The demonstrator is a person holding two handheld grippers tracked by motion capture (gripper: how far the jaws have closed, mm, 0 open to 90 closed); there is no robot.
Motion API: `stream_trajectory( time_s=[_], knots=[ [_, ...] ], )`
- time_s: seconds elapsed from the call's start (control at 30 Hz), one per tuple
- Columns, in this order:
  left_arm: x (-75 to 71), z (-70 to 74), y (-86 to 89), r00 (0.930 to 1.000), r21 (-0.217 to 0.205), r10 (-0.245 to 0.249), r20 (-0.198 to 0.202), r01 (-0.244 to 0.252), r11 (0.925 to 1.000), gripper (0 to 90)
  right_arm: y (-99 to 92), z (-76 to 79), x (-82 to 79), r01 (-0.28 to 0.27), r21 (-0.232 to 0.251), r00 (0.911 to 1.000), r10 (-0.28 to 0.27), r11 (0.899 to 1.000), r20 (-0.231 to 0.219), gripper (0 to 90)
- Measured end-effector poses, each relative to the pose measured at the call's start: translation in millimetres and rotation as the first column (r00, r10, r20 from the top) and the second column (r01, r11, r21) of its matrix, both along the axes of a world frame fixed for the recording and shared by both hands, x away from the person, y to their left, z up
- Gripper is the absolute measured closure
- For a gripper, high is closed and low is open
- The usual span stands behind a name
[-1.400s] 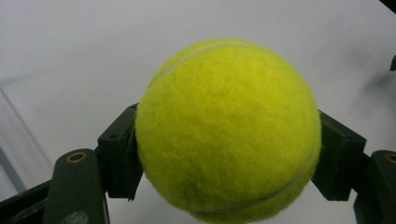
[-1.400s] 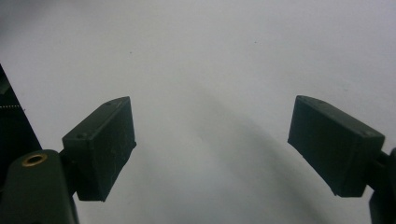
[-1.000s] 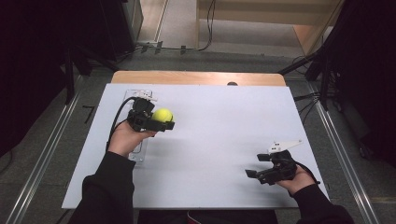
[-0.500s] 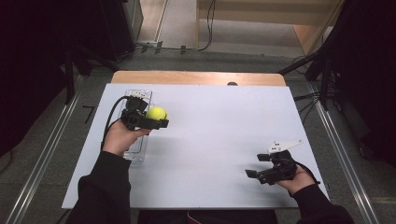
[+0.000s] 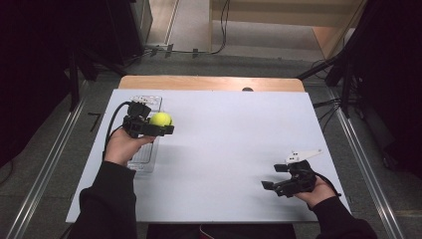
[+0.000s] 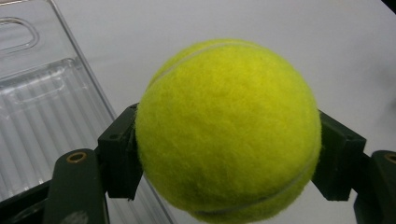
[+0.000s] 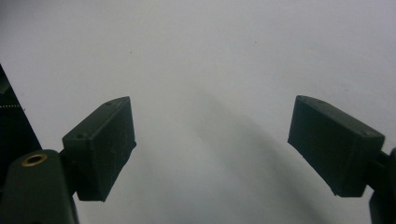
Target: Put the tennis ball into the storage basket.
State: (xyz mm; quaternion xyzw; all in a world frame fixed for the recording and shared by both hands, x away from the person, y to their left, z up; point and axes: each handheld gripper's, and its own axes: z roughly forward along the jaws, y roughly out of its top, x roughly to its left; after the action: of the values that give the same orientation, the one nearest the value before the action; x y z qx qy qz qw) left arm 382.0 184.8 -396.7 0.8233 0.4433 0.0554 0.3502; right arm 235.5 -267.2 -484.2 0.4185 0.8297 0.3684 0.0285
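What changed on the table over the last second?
The left gripper, shut on the yellow felt tennis ball, carried it slightly leftward, toward the clear ribbed plastic tray. The grip stayed the same, and the right gripper stayed open and kept still over the white table.

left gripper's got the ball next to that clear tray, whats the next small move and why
Probably carry the ball a little left until it hangs over the clear tray, then lower it. The left gripper is shut on the ball, which sits beside the tray's right edge, not above it. The right gripper rests open and empty, far off.
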Motion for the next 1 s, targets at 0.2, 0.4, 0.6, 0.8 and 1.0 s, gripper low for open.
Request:
stream_trajectory(
  time_s=[0.2, 0.4, 0.6, 0.8, 1.0],
  knots=[
    [1.0, 1.3, 7.7, 0.9997, 0.002, 0.022, -0.003, -0.022, 0.9997, 26.2, 0.3, -0.1, 0.0, 0.001, 0.0, 1.0, -0.001, 1.0, -0.001, 12.9],
    [1.9, 3.0, 14.9, 0.9989, 0.013, 0.048, -0.002, -0.048, 0.9988, 26.2, 0.2, -0.2, 0.1, 0.001, -0.001, 1.0, -0.001, 1.0, -0.001, 12.9],
    [2.4, 3.6, 21.8, 0.997, 0.012, 0.078, 0.002, -0.078, 0.9969, 26.2, 0.1, -0.2, 0.2, 0.001, 0.0, 1.0, -0.001, 1.0, -0.002, 12.9],
    [3.6, 4.2, 28.9, 0.9949, 0.014, 0.101, -0.008, -0.101, 0.9948, 26.2, 0.0, -0.3, 0.3, 0.001, 0.0, 1.0, -0.001, 1.0, -0.002, 12.9],
    [4.4, 4.3, 35.4, 0.9912, 0.018, 0.132, -0.002, -0.132, 0.9911, 26.2, -0.1, -0.3, 0.3, 0.001, -0.002, 1.0, -0.001, 1.0, -0.001, 12.9]
  ],
)
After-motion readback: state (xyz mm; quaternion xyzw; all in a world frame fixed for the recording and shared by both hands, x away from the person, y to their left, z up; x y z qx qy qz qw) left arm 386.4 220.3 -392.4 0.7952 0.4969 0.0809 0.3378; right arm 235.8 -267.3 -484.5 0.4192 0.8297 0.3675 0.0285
